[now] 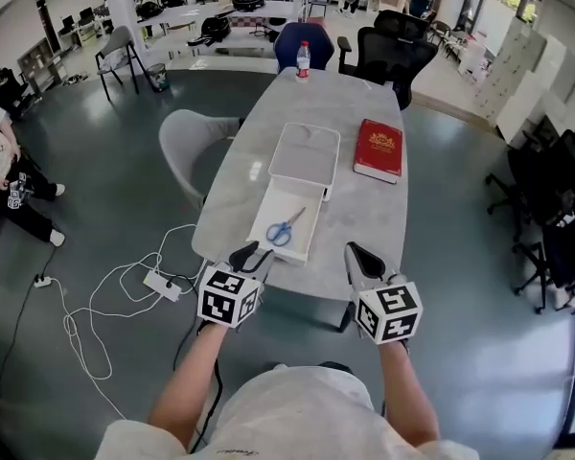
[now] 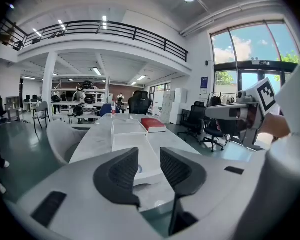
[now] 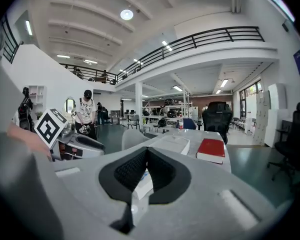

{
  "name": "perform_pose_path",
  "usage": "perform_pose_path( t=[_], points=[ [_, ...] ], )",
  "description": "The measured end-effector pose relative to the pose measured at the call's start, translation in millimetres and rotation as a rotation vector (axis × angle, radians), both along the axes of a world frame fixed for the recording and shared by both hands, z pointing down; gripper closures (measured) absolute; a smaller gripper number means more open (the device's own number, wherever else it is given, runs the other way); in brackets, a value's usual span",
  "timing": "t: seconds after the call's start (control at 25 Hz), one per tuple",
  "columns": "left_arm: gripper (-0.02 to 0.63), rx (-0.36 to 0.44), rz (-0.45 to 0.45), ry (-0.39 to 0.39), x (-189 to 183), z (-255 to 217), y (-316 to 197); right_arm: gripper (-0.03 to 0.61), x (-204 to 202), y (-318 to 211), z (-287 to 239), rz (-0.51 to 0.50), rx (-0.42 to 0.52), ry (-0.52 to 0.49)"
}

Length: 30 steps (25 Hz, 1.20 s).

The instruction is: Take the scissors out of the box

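Left gripper point(image 1: 252, 254): jaws parted by a modest gap, nothing between them; held just off the near table edge, facing the box. Right gripper point(image 1: 356, 254): jaws closed tip to tip, empty; level with the left one, to the right of the box. Box point(image 1: 292, 199): white, shallow, open, at the near end of the grey table point(image 1: 235, 190). Scissors point(image 1: 286, 228): blue-handled, lying flat inside the box, untouched by either gripper. Lid point(image 1: 305, 151): white, on the table just beyond the box. Red book point(image 1: 379, 149): right of the lid. Bottle point(image 1: 303, 60): upright, far end. Power strip point(image 1: 161, 283): on the floor, left.
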<state>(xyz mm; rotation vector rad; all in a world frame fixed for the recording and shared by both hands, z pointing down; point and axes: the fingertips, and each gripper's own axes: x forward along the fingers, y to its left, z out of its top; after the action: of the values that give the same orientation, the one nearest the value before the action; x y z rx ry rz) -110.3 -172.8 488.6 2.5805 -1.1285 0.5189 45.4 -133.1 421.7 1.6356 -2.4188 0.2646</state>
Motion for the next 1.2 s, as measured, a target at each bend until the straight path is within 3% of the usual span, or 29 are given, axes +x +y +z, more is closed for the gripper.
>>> perform_pose_path(
  t=[0.56, 1.0, 1.2],
  points=[
    [0.497, -0.063, 0.069, -0.150, 21, 31, -57, 0.574, 9, -68, 13, -0.017, -0.006, -0.023],
    [0.497, -0.198, 0.150, -0.404, 52, 90, -101, 0.574, 43, -140, 32, -0.074, -0.045, -0.044],
    [0.497, -0.298, 0.203, -0.527, 61, 119, -108, 0.574, 58, -165, 42, -0.099, -0.071, -0.068]
  ],
)
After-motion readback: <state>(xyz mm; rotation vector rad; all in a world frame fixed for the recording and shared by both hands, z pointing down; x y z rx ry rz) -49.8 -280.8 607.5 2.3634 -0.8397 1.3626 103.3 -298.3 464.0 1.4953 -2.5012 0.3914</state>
